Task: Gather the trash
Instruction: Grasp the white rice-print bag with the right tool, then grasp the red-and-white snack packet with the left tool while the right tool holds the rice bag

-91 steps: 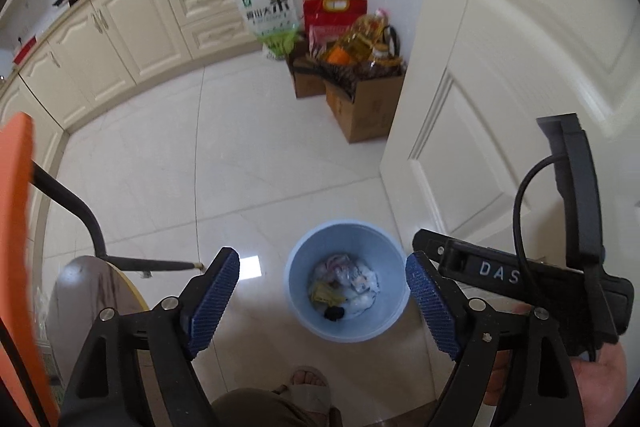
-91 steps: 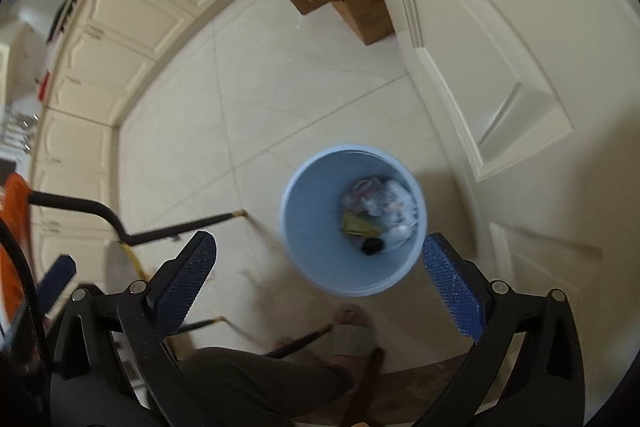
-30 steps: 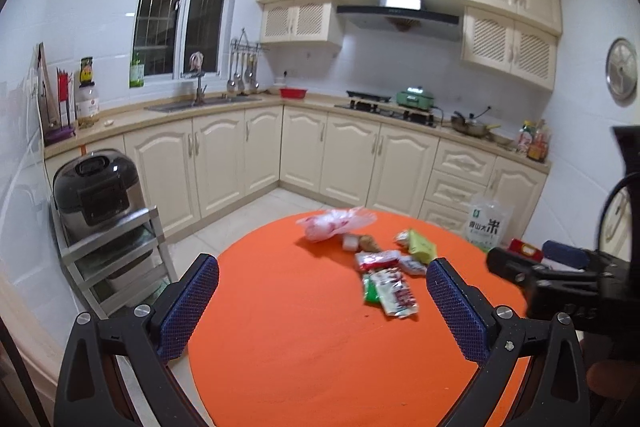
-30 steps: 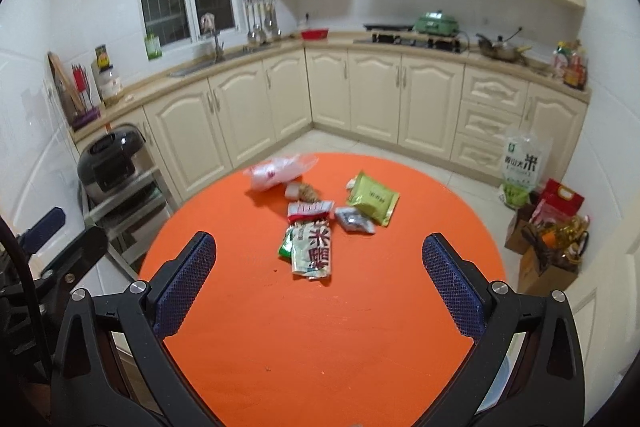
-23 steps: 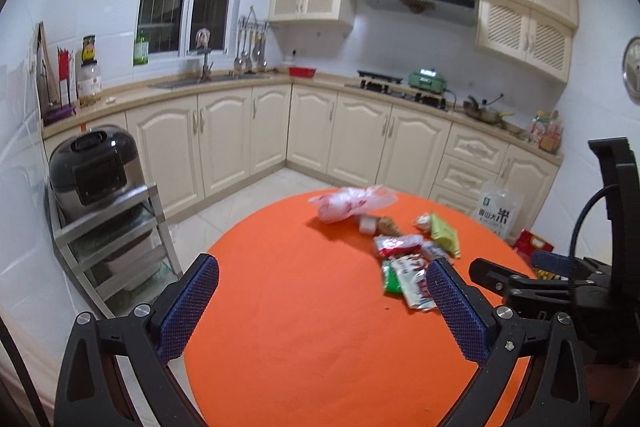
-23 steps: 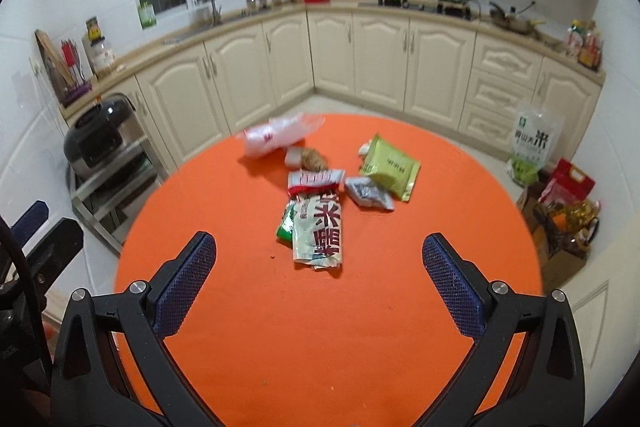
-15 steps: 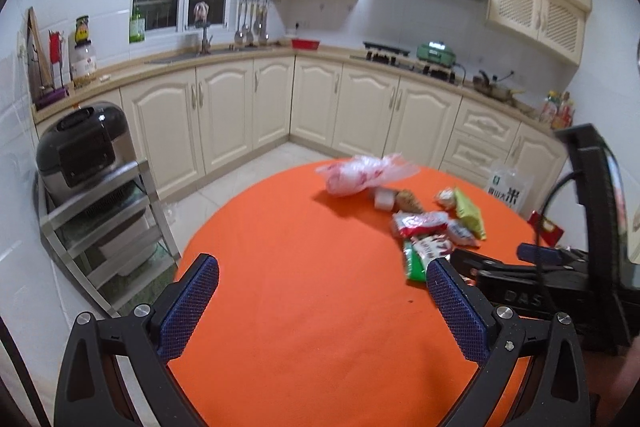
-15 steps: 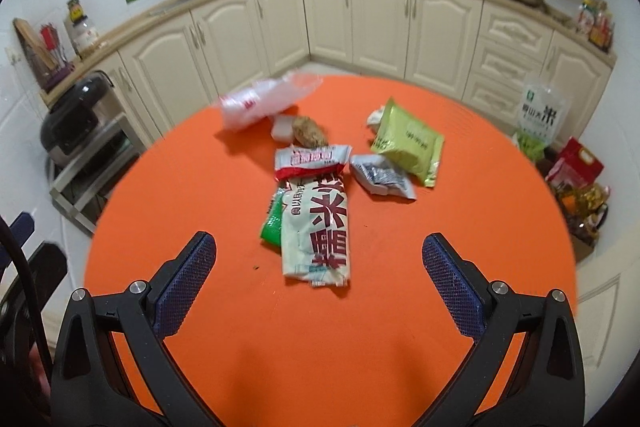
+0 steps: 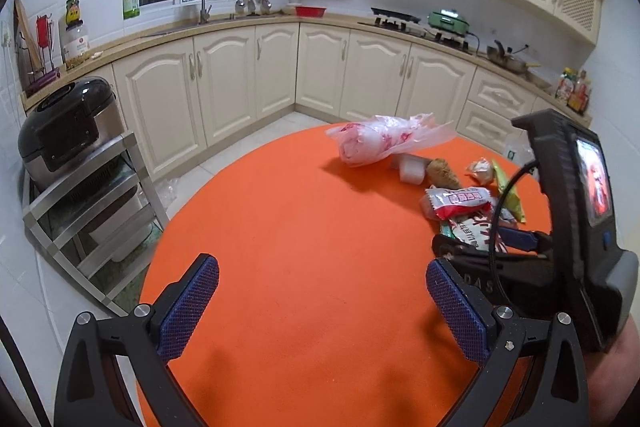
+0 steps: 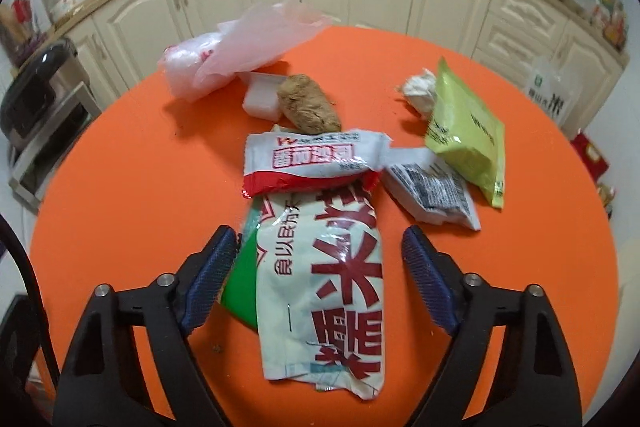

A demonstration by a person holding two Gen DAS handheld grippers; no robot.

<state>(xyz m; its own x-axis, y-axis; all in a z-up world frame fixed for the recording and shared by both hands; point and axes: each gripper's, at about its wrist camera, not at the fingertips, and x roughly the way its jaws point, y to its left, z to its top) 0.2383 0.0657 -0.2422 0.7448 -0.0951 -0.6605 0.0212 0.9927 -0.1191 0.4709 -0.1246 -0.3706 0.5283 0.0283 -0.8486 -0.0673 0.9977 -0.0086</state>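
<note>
Right tongs (image 10: 316,275) agape astride rice wrapper (image 10: 324,291)

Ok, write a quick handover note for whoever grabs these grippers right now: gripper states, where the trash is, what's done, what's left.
Right gripper: open, empty, fingers on either side of the big white rice bag on the orange table; not yet closed.
Left gripper: open, empty, over a bare part of the table.
Trash, all on the table: rice bag with a green wrapper under it, red-white wrapper, barcode packet, lime pouch, crumpled tissue, brown lump, white block, plastic bag.
Done: nothing lifted in these views.
Left: grasp the rice bag, then clear the rest. No bin in view.
</note>
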